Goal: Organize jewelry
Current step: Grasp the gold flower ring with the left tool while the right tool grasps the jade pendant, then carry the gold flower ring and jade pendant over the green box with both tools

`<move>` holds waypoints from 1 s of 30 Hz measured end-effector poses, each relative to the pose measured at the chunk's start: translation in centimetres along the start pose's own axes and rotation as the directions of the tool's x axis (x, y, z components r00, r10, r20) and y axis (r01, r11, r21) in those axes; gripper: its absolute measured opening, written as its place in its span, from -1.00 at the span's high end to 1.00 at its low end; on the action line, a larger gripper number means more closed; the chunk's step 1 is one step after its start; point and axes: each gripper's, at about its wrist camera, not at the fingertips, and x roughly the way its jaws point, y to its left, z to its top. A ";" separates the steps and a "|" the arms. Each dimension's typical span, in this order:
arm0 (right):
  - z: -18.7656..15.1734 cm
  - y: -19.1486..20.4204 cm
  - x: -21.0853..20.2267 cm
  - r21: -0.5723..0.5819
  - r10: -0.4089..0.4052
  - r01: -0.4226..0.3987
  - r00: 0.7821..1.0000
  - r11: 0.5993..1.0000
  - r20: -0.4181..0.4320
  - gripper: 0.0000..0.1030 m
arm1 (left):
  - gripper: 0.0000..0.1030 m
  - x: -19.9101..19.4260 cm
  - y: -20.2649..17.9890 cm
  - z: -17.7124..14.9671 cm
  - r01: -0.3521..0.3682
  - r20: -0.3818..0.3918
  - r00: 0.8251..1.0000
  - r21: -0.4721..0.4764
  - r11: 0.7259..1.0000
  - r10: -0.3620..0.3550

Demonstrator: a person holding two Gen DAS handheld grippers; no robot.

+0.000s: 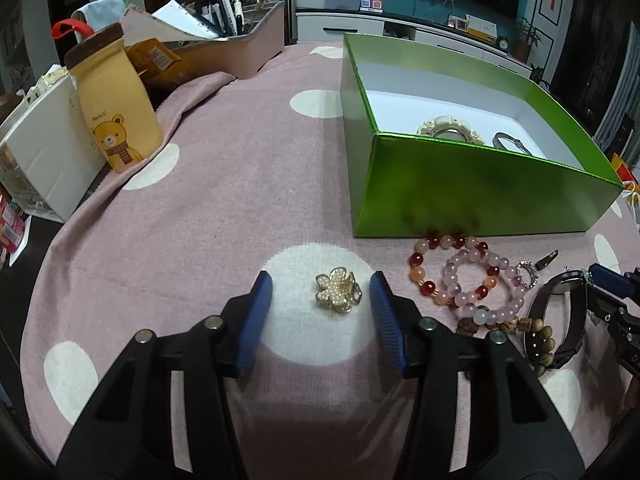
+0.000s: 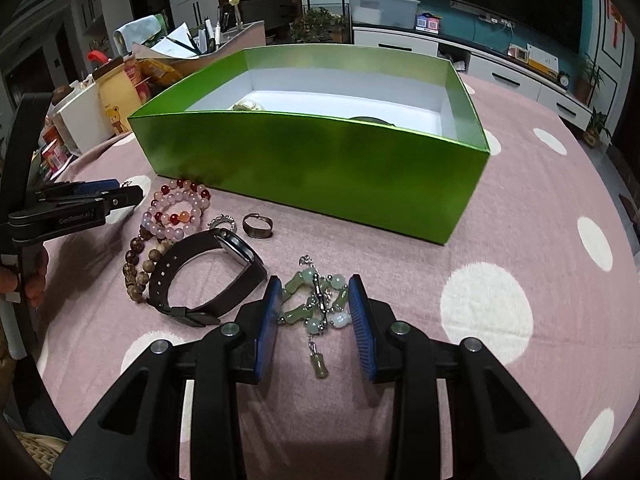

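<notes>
You have barely begun filling the green box (image 1: 472, 184): a cream bangle (image 1: 448, 130) and a grey metal ring-shaped piece (image 1: 514, 143) lie inside, while most of the jewelry waits on the pink, white-dotted worktop (image 1: 224, 168). Left out are the gold flower brooch (image 1: 338, 290), the pink and red bead bracelets (image 1: 464, 276), the wooden bead bracelet (image 2: 140, 264), the dark-strapped watch (image 2: 212, 276), two rings (image 2: 240, 224) and the green jade bracelet (image 2: 316, 304).

Your left gripper (image 1: 320, 292) straddles the brooch, fingers half open and clear of it, at 7 o'clock from the box. Your right gripper (image 2: 314, 304) brackets the jade bracelet, the pads at its beads; whether they grip yet cannot be told.
</notes>
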 end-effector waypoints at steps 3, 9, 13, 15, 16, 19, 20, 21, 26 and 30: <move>0.0 0.2 0.1 -0.009 -0.002 0.002 1.000 1.000 0.003 0.61 | 0.20 0.0 0.1 0.0 0.007 0.013 1.000 0.003 1.000 -0.007; -0.2 0.6 -0.2 -0.027 -0.003 0.003 1.000 1.000 0.009 0.87 | 0.55 -0.3 0.2 -0.3 0.025 0.030 0.999 0.006 1.000 -0.025; -0.3 0.4 -0.7 -0.005 0.014 -0.014 1.000 1.000 0.022 0.95 | 0.57 -0.5 0.2 -0.6 0.037 0.031 0.999 -0.002 0.999 -0.037; -0.4 0.4 -0.8 -0.004 0.018 -0.018 1.000 1.000 0.023 0.95 | 0.60 -0.8 0.2 -0.7 0.043 0.029 0.999 -0.007 0.999 -0.043; -0.5 0.3 -0.9 -0.001 0.021 -0.021 0.999 1.000 0.026 0.95 | 0.60 -0.9 0.2 -0.7 0.049 0.025 0.998 -0.011 0.999 -0.049; -0.5 0.2 -1.4 0.012 0.034 -0.035 0.999 0.999 0.039 0.95 | 0.60 -1.3 0.2 -0.8 0.058 0.023 0.998 -0.014 0.998 -0.057; -0.5 0.1 -1.7 0.016 0.036 -0.037 0.998 0.999 0.044 0.95 | 0.60 -1.4 0.3 -0.9 0.063 0.024 0.998 -0.017 0.998 -0.062; -0.5 0.1 -1.9 0.020 0.037 -0.038 0.998 0.999 0.050 0.95 | 0.60 -1.6 0.3 -0.9 0.072 0.025 0.997 -0.021 0.997 -0.071; -0.3 -0.3 -3.6 0.040 0.037 -0.041 0.996 0.998 0.086 0.95 | 0.60 -2.9 0.4 -1.2 0.101 0.035 0.994 -0.034 0.994 -0.099; 0.1 -0.4 -4.9 0.045 0.033 -0.038 0.992 0.998 0.118 0.95 | 0.60 -4.2 0.2 -1.2 0.121 0.050 0.992 -0.032 0.992 -0.119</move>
